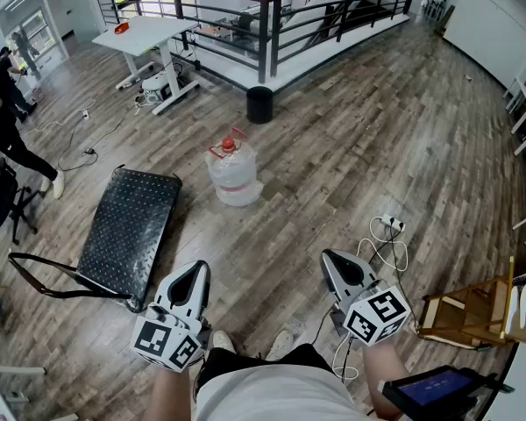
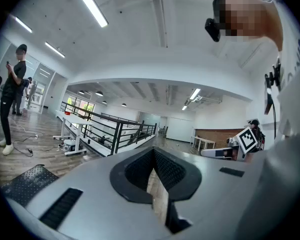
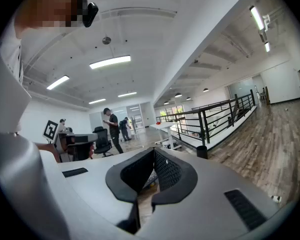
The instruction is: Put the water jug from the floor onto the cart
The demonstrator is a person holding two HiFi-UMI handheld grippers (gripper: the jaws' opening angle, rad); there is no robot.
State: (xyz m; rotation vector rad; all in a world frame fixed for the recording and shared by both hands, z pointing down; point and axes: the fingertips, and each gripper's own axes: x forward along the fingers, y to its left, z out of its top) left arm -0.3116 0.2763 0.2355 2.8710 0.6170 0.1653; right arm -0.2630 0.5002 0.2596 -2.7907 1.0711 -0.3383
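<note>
- Clear plastic water jug with a red cap [image 1: 234,175]: stands upright on the wood-plank floor [image 1: 377,139], not on the cart. It is near the cart's far right corner without touching it, and well ahead of both grippers.
- Black flat cart with a studded metal deck [image 1: 127,226]: lies low on the floor at the left, its deck bare. Its black tubular handle [image 1: 44,279] is folded down at the near end.
- Left gripper, grey with a marker cube [image 1: 191,281]: held low at the bottom left, just beside the cart's near right corner and pointing level. In the left gripper view its ribbed black pads [image 2: 140,170] meet at the tips. It is clenched, with nothing between the pads.
- Right gripper, grey with a marker cube [image 1: 336,266]: held at the bottom right, tipped slightly downward. Its ribbed black pads [image 3: 168,171] are pressed together and grasp nothing.
- Black cylindrical bin [image 1: 259,104]: on the floor beyond the jug, beside the black metal railing [image 1: 272,11].
- White desk on a wheeled frame [image 1: 149,35]: far left, near the railing.
- White power strip with coiled cables [image 1: 391,224]: on the floor, just ahead of the right gripper.
- Person in dark clothing [image 1: 2,121]: at the left edge.
</note>
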